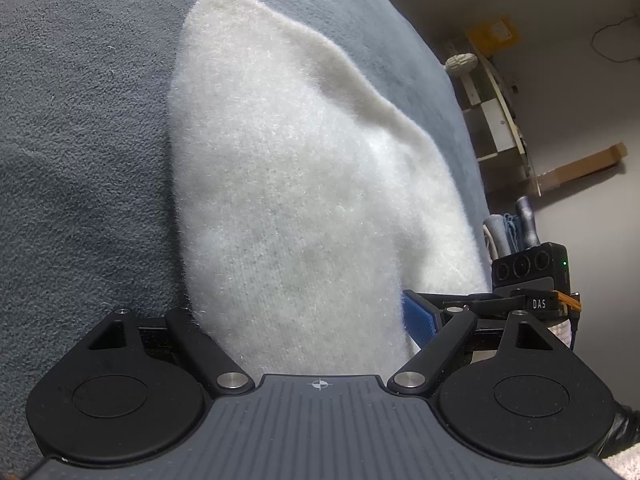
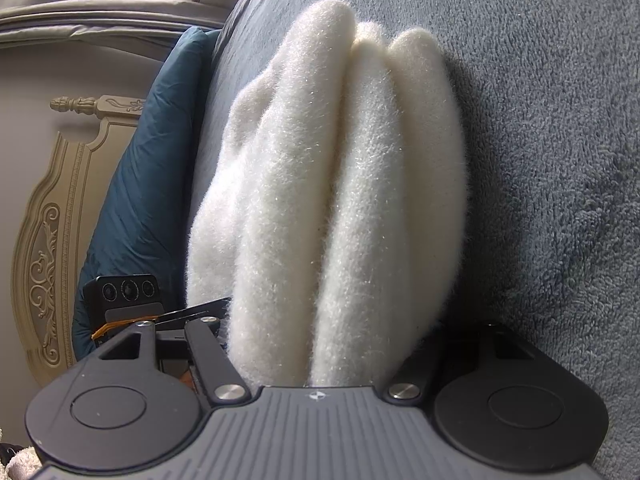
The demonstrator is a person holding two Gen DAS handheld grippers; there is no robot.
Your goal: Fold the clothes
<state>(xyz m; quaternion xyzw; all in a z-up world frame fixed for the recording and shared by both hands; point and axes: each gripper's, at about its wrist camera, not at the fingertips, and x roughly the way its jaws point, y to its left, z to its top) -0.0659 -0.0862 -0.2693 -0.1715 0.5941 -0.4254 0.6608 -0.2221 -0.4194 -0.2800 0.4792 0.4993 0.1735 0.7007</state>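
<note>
"DAS" label [image 1: 539, 303] on right gripper [image 1: 460, 312], one fuzzy white garment [image 2: 336, 200] (three folds) clamped in both grippers, left gripper [image 2: 192, 320], grey blanket [image 2: 552, 120].

Fuzzy white knit garment [image 1: 304, 184]; nubby grey fleece blanket [image 1: 80, 160]; smooth teal quilted cloth [image 2: 140, 184].

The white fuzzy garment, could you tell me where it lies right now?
In both wrist views the white fuzzy garment lies folded on the grey-blue blanket, between each gripper's jaws.

A fuzzy cream-white garment [image 1: 304, 184] lies on a grey-blue fleece blanket [image 1: 80, 160] beside a teal quilt [image 2: 148, 184].
</note>
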